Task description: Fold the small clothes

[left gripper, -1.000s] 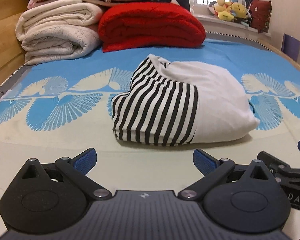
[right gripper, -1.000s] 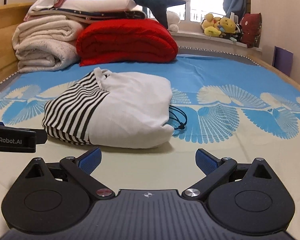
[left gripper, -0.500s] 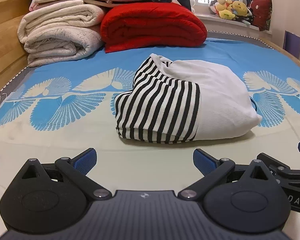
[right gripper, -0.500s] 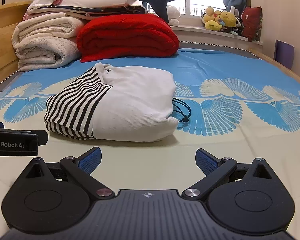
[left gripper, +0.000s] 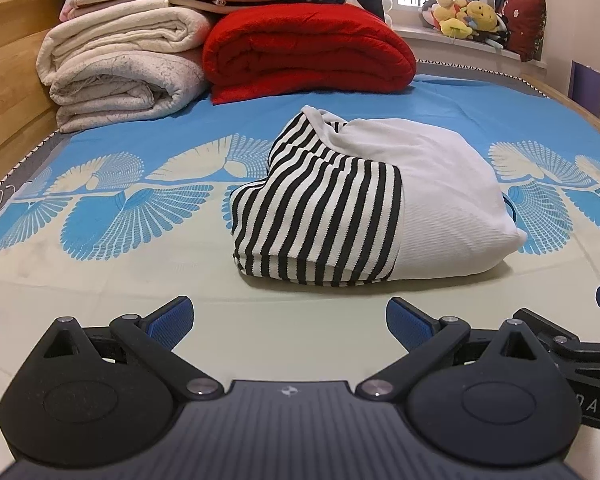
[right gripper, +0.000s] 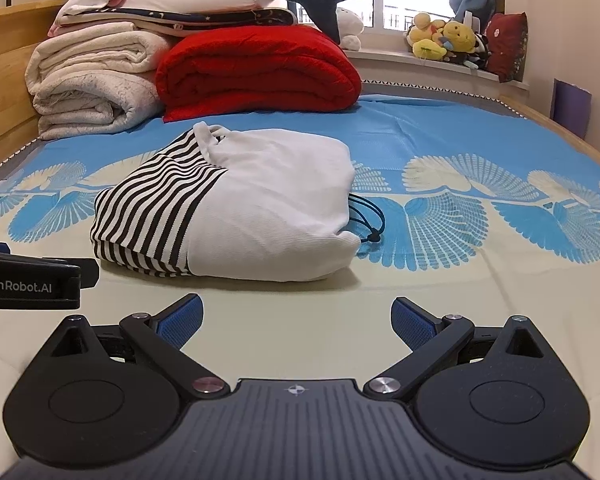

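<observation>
A: Where did the garment lie?

B: The folded garment (left gripper: 364, 204), striped black-and-white on its left part and plain white on its right, sat on the bed sheet (left gripper: 100, 264), ahead of both grippers and touched by neither.

A: Finger state?

B: Left gripper (left gripper: 288, 318): blue pads spread wide, nothing between them. Right gripper (right gripper: 298, 318): likewise apart and empty.

A: Behind it?

B: A red blanket (right gripper: 260, 68) beside rolled cream blankets (right gripper: 92, 84). A dark cord (right gripper: 370, 220) showed at the garment's right edge.
</observation>
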A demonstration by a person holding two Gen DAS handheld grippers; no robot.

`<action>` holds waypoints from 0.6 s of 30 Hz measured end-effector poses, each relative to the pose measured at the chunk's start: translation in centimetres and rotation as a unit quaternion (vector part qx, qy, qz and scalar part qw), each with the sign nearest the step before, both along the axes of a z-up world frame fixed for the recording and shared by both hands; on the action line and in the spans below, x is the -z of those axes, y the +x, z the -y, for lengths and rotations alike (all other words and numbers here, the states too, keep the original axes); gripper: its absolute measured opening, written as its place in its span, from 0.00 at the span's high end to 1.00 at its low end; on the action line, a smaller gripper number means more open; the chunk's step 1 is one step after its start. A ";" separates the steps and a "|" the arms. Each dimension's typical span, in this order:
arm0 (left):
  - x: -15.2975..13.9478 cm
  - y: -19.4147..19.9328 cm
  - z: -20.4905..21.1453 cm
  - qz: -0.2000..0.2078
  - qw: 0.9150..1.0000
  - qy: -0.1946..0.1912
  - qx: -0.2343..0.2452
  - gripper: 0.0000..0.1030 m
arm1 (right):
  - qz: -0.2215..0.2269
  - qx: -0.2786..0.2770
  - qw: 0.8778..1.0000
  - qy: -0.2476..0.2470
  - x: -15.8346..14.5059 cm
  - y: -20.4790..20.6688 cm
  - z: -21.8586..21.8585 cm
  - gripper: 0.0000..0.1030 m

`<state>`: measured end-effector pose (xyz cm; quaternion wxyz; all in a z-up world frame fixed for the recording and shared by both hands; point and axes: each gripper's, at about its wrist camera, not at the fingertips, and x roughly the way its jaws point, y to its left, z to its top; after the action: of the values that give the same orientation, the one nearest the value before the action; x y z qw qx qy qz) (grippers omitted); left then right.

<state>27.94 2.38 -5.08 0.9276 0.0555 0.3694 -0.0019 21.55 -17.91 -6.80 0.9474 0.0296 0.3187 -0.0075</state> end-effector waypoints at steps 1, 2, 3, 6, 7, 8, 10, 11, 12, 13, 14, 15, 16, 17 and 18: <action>0.0 0.0 0.0 0.000 1.000 0.000 0.000 0.00 | 0.000 0.001 1.000 0.000 0.0 0.0 0.0 0.03; 0.0 0.0 0.0 -0.001 1.000 0.000 -0.001 0.00 | -0.001 0.001 1.000 0.001 0.0 0.0 0.0 0.03; 0.0 0.0 0.0 -0.001 1.000 0.000 -0.001 0.00 | -0.002 0.000 1.000 0.001 0.0 0.0 0.0 0.03; 0.0 0.0 0.0 0.000 1.000 0.000 -0.002 0.00 | -0.002 0.000 1.000 0.001 0.1 0.0 0.0 0.03; 0.0 0.0 0.0 0.000 1.000 0.001 -0.002 0.00 | -0.001 -0.001 1.000 0.001 0.1 0.0 0.0 0.03; 0.0 0.0 0.0 0.000 1.000 0.001 -0.002 0.00 | -0.001 -0.001 1.000 0.000 0.0 0.0 0.1 0.03; 0.0 0.0 0.0 -0.001 1.000 0.000 -0.002 0.00 | -0.002 -0.001 1.000 0.001 0.0 0.0 0.0 0.03; 0.0 0.0 0.0 -0.002 1.000 0.001 -0.002 0.00 | -0.002 -0.001 1.000 0.001 0.0 0.0 0.0 0.03; 0.1 0.0 0.0 -0.002 1.000 0.002 -0.002 0.00 | -0.002 -0.002 1.000 0.001 0.1 0.0 0.1 0.03; 0.1 0.0 0.0 -0.002 1.000 0.002 -0.002 0.00 | -0.002 -0.002 1.000 0.001 0.1 0.0 0.1 0.03; 0.1 0.0 0.0 -0.002 1.000 0.002 -0.002 0.00 | -0.003 -0.003 1.000 0.001 0.1 0.0 0.0 0.03; 0.1 0.0 0.1 -0.002 1.000 0.002 -0.003 0.00 | -0.003 -0.003 1.000 0.001 0.1 0.0 0.0 0.03; 0.1 0.0 0.0 -0.001 1.000 0.003 -0.003 0.00 | -0.003 -0.004 1.000 0.000 0.1 0.0 0.0 0.03; 0.1 0.0 0.0 -0.001 1.000 0.003 -0.003 0.00 | -0.003 -0.005 1.000 0.001 0.1 0.0 0.0 0.03; 0.1 0.0 0.0 -0.002 1.000 0.003 -0.003 0.00 | -0.003 -0.005 1.000 0.001 0.1 0.0 0.0 0.03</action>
<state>27.93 2.33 -5.17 0.9268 0.0569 0.3712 0.0014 21.53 -17.86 -6.94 0.9463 0.0287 0.3219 -0.0025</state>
